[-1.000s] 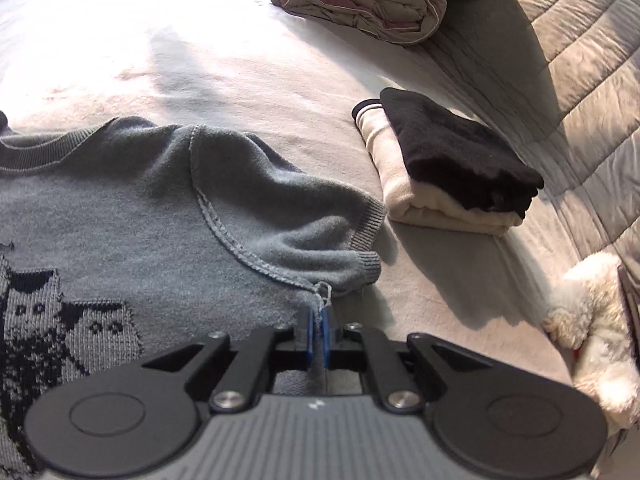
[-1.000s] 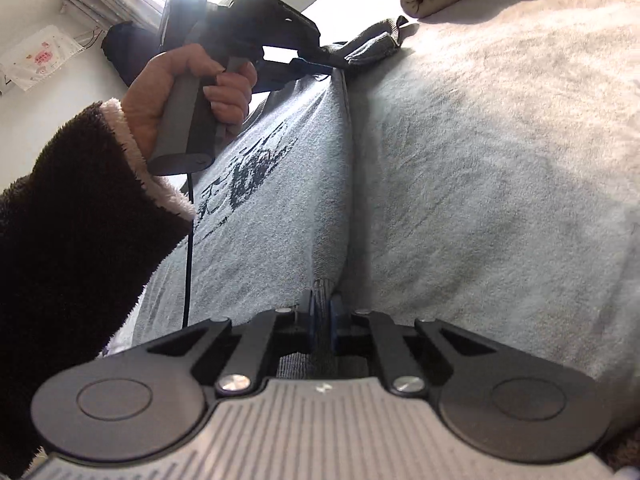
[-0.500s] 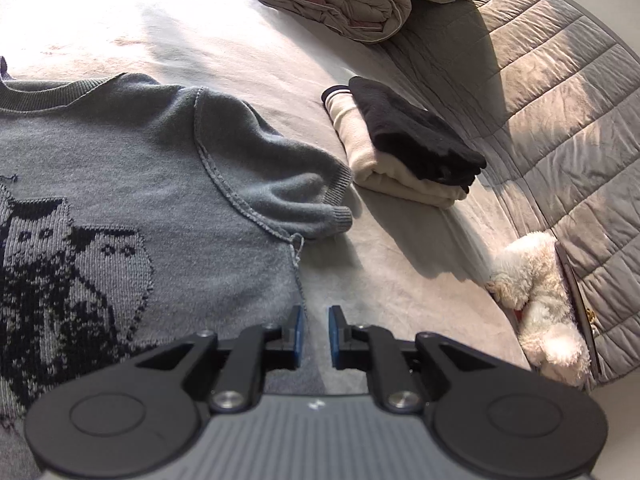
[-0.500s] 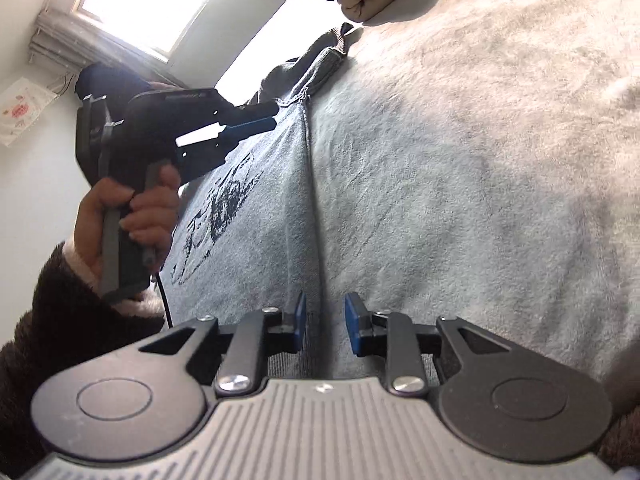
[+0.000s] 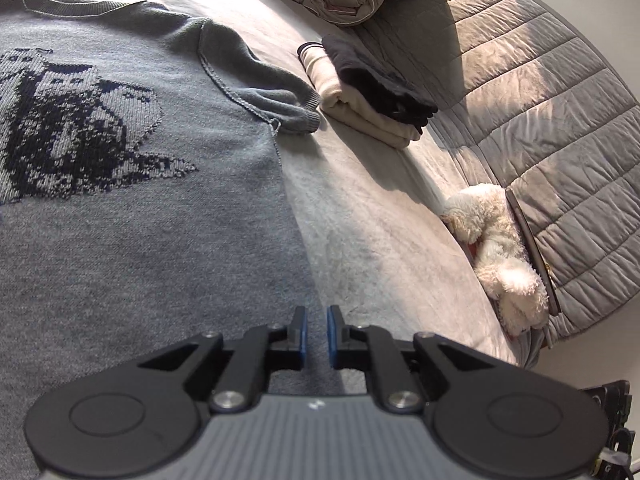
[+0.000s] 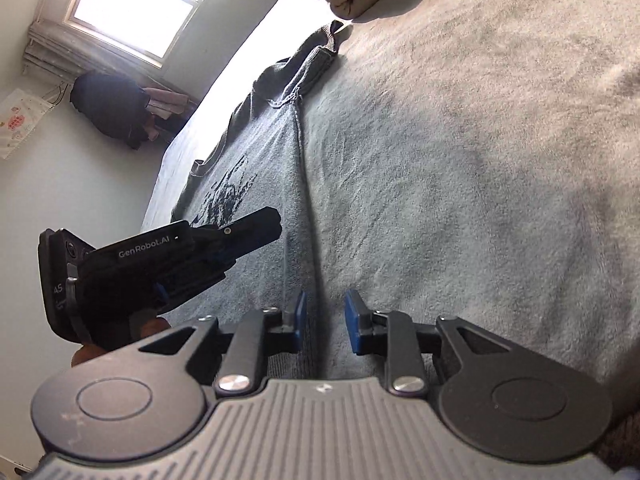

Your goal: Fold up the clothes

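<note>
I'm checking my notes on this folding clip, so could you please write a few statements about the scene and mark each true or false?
1. The grey sweater lies spread flat on the bed. True.
2. The left gripper pinches the sweater's edge. False: its jaws stand apart, gripping nothing.
3. A folded stack, black on cream, sits beyond the sleeve. True.
4. The right gripper is shut on cloth. False: it is open above the side edge.

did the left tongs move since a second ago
Yes. The left tongs pulled back along the grey sweater's side edge, away from its sleeve cuff, which they had been gripping.
</note>
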Available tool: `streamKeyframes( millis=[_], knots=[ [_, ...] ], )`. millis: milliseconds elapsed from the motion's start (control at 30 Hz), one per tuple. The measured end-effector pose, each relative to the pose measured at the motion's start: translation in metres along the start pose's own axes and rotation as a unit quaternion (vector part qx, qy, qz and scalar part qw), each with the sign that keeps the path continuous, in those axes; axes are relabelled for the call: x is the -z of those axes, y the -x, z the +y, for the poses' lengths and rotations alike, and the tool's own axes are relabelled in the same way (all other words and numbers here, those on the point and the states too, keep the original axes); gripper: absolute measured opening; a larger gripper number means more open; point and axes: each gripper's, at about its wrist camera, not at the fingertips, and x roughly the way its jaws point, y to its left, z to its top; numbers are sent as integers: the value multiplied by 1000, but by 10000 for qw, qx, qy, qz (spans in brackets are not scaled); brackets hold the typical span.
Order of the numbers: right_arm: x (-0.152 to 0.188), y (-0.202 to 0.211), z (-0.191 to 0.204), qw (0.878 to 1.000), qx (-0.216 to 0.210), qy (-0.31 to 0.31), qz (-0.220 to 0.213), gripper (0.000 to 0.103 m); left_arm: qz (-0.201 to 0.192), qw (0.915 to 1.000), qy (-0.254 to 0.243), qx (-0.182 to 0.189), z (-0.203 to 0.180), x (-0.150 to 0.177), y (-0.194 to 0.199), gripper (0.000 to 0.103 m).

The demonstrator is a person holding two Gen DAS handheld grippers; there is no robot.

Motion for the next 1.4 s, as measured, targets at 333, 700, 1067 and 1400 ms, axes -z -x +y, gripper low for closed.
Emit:
streamKeyframes(
  millis=[333,700,1067,1400],
  knots=[
    [2,-11,23,9992,-45,365,168,27,371,9986,-355,157,-21,-5,-10,10],
    [4,-26,35,9978,-135,546,344,27,427,9986,-222,-201,6,7,-7,5],
    [-4,-29,9,9993,-228,-150,239,26,404,9988,224,-162,36,9,1,4],
    [-3,-42,11,9983,-539,-170,166,20,520,9980,133,-329,29,5,-3,4]
  ],
)
